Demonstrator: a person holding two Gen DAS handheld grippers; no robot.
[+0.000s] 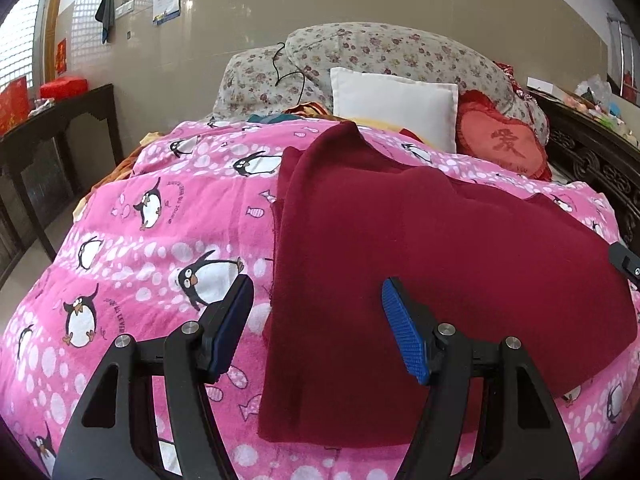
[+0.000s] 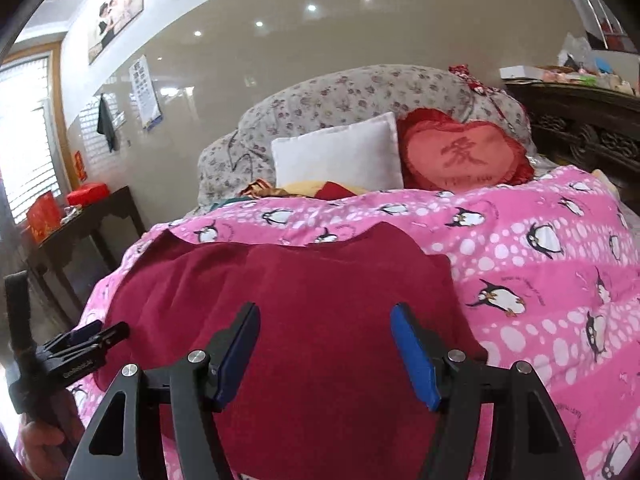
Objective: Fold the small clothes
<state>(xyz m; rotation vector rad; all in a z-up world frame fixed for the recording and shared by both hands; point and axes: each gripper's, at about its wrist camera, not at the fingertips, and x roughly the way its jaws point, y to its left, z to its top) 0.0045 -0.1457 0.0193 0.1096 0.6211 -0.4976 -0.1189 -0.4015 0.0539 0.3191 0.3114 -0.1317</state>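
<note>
my left jaws (image 1: 316, 320) stand open with nothing between the pads, hanging over the left edge of the cloth (image 1: 440, 280). the dark red cloth lies flat on the bed, spread over a pink quilt (image 1: 140, 260) printed with penguins; from the left wrist its left edge runs up between my two fingers, so one blue pad (image 1: 404, 332) is over the cloth and the other over bare quilt. whether the pads touch the fabric i cannot tell.

my right jaws (image 2: 324, 344) are open too, empty, and sit above the near part of the cloth (image 2: 300, 300), both fingers over red fabric. the cloth's far edge lies well short of the pillows. in the right wrist view my left gripper (image 2: 86, 340) shows low at the left edge of the cloth, with the hand (image 2: 40, 444) that holds it below.

at the head of the bed a white pillow (image 2: 340, 156) leans beside a red heart cushion (image 2: 464, 156), both against a flowered bolster (image 2: 340, 92). some folded coloured things lie just behind the quilt's far edge. a dark desk (image 2: 100, 208) by the window carries red boxes (image 2: 86, 194). no open containers show.
</note>
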